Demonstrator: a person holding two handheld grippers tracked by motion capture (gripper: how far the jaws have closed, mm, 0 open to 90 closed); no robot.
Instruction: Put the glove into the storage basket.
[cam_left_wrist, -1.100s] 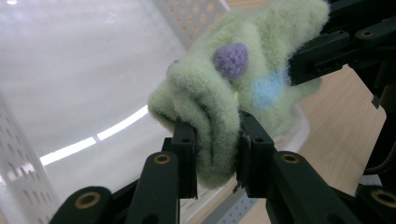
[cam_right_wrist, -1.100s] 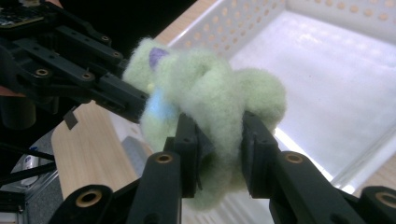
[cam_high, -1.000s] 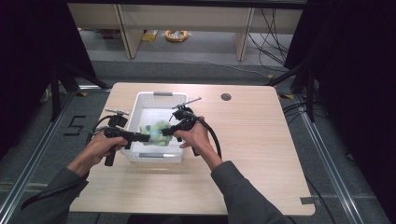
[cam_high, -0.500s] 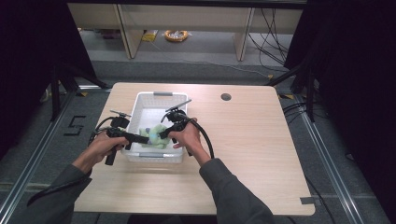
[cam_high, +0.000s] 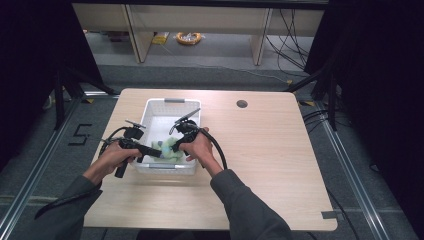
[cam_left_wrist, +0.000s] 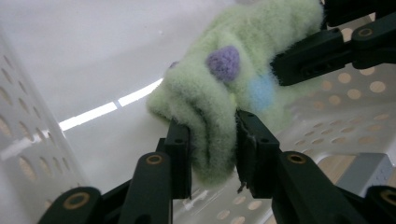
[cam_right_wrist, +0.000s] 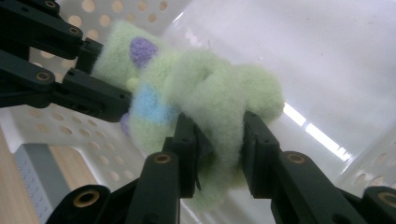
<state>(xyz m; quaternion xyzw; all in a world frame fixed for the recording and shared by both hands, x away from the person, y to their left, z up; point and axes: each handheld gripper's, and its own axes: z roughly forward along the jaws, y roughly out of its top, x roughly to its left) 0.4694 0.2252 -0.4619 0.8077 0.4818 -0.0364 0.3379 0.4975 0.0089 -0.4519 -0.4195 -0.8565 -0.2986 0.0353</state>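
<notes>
A fuzzy pale green sock (cam_high: 170, 148) with purple and blue spots lies bunched inside a white perforated basket (cam_high: 172, 101), near its front wall. My left gripper (cam_left_wrist: 213, 150) is shut on one end of the sock (cam_left_wrist: 219, 100); its jaws pinch the fabric from both sides. My right gripper (cam_right_wrist: 219, 148) is shut on the other end of the sock (cam_right_wrist: 205, 98). In the high view the left gripper (cam_high: 159, 152) reaches in from the left and the right gripper (cam_high: 176, 145) from the right, tips close together over the basket's front.
The basket stands on a light wooden table (cam_high: 270, 165), left of centre. A round cable hole (cam_high: 242, 104) sits at the table's back. Dark curtains flank both sides, and a cable (cam_high: 218, 150) trails from the right gripper across the tabletop.
Both hands have drawn nearer to the person, toward the basket's front wall, carrying the sock with them. The grippers stay shut on it.
</notes>
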